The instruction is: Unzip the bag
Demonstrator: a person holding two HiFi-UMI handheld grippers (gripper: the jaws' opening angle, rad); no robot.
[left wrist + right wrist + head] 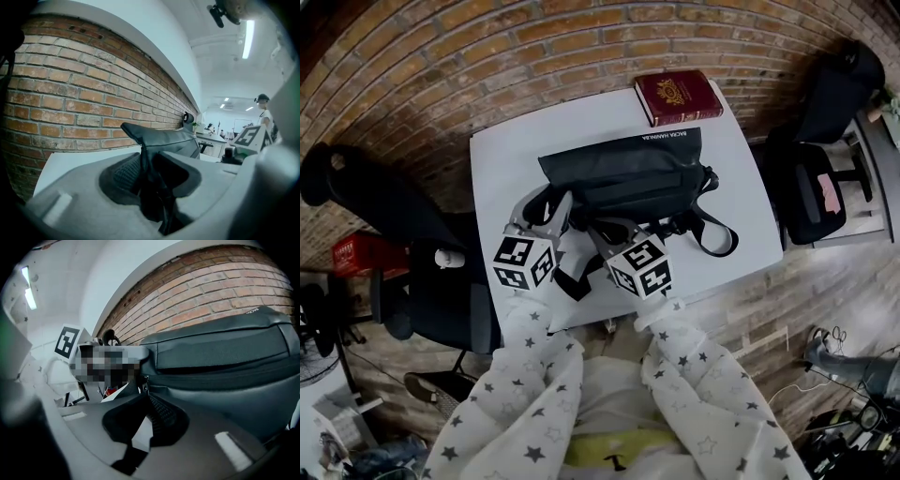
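A black bag (628, 178) lies across the white table (502, 169), its zipper running along the front. At the bag's left end my left gripper (544, 208) is shut on a fold of black fabric; the left gripper view shows the bag (164, 138) rising out of the pinched jaws (147, 164). My right gripper (605, 232) sits at the front of the bag, left of the middle. In the right gripper view its jaws (144, 397) are shut together right at the small metal zipper pull (142, 380), with the bag's front panel (225, 357) stretching off to the right.
A red book (678, 96) lies at the table's back edge behind the bag. The bag's strap (712, 234) loops over the front right of the table. Black office chairs stand to the left (384, 206) and right (811, 187). A brick wall runs behind the table.
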